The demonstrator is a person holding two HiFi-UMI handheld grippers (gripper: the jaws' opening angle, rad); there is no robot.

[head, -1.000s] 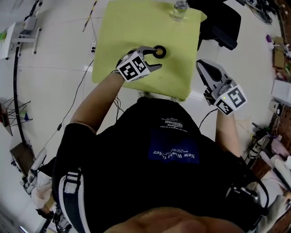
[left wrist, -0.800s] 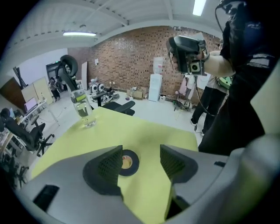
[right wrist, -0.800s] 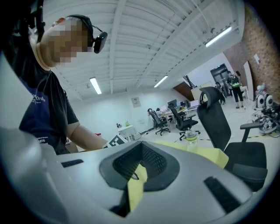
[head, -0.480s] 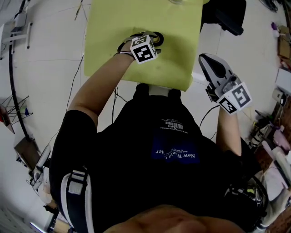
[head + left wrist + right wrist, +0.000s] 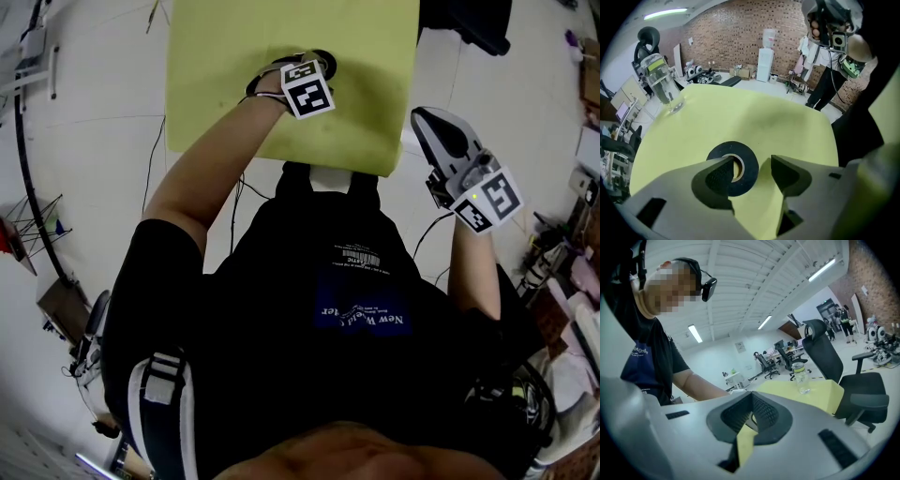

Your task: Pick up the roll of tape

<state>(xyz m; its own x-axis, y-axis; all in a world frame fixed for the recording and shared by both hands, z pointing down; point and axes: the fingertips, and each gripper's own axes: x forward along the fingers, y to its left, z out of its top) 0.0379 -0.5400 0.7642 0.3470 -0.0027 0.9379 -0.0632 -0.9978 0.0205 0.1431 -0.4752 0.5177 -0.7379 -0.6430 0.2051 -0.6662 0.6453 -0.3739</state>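
Lowering the left gripper (image 5: 752,165) a bit more is the job now, I think. Its jaws are wide apart, with nothing held yet. The roll of tape (image 5: 749,174) lies flat on the yellow table (image 5: 754,112). One jaw sits over the hole of the roll. The other jaw sits just outside the roll, on its far side from the hole. So the black wall of the roll is between the two jaws.

Go down slowly until the jaw tips are low beside that wall. Then squeeze on the wall and lift straight up. If you squeeze too high, the roll may slip out or tip.

Your right gripper (image 5: 751,416) has its jaws pressed together on nothing. It is held well apart from the roll, off the table's edge.

A clear bottle (image 5: 660,79) stands well behind the roll, so it should not get in your way.

Some things are hard to see. One jaw covers part of the roll. I cannot tell if the jaw tips touch the roll or the table yet. From the head view, the marker cube (image 5: 307,90) hides most of the roll.
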